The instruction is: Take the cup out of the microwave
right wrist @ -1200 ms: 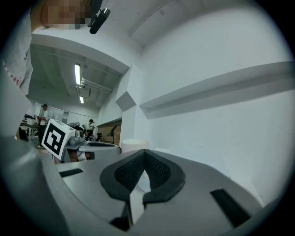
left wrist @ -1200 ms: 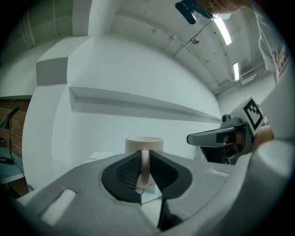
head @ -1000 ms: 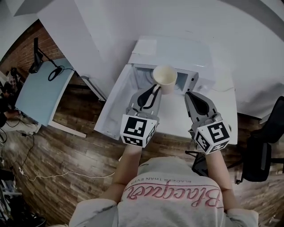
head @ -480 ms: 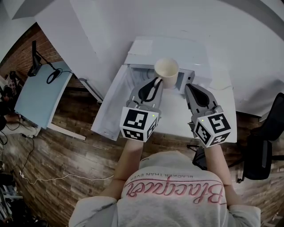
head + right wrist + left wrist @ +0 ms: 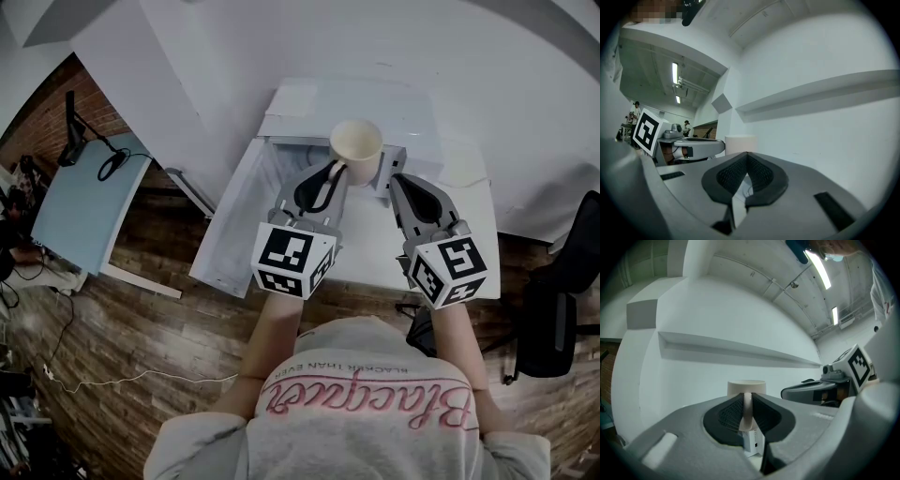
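up at the mouth of the white microwave [image 5: 394,108], the cream cup [image 5: 356,148] hangs in the air over the front edge. the cup stands upright. from above you can see down into it, and it looks empty, with only a pale bottom showing.

the left gripper [image 5: 330,174] pinches the cup's handle. in the left gripper view the thin handle sits right between the two dark pads [image 5: 732,412], and both pads press on it, with the cup's round body just behind them. the right gripper [image 5: 399,184] is just beside the cup on the right and does not touch it. its claw is pressed together at the tips and has nothing in it.

the microwave door [image 5: 239,225] is swung wide open to the left. the microwave sits on a white table [image 5: 375,251].

pink curly writing runs across the person's shirt [image 5: 366,408]. it shows upside down, and the letters are too hard to read for sure. each cube [image 5: 291,267] on a gripper has black and white square marks, not words.

off to the left is a pale blue desk [image 5: 80,202] on a wood floor [image 5: 141,337], and a black chair [image 5: 558,319] is on the right.
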A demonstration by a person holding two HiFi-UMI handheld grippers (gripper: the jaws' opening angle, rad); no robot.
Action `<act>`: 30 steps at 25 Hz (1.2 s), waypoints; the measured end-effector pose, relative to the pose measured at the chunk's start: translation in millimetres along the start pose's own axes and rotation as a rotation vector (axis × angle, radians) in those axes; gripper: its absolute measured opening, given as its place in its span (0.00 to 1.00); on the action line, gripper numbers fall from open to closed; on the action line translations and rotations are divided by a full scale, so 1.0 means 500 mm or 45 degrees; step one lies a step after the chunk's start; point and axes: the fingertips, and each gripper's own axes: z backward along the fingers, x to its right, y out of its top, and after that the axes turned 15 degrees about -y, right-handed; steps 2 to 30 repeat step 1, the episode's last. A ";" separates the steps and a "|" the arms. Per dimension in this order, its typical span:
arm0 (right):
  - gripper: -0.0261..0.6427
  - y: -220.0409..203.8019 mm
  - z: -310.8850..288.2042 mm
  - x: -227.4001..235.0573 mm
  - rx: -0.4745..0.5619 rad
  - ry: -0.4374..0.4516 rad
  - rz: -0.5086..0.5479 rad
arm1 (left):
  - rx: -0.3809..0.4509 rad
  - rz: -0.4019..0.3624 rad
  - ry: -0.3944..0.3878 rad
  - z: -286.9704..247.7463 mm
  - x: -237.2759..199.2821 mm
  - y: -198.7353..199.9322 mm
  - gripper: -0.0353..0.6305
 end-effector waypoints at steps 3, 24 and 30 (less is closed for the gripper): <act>0.06 0.000 0.001 0.000 0.002 0.001 0.004 | 0.004 0.003 -0.004 -0.001 0.002 0.001 0.13; 0.06 0.000 0.001 0.000 0.002 0.001 0.004 | 0.004 0.003 -0.004 -0.001 0.002 0.001 0.13; 0.06 0.000 0.001 0.000 0.002 0.001 0.004 | 0.004 0.003 -0.004 -0.001 0.002 0.001 0.13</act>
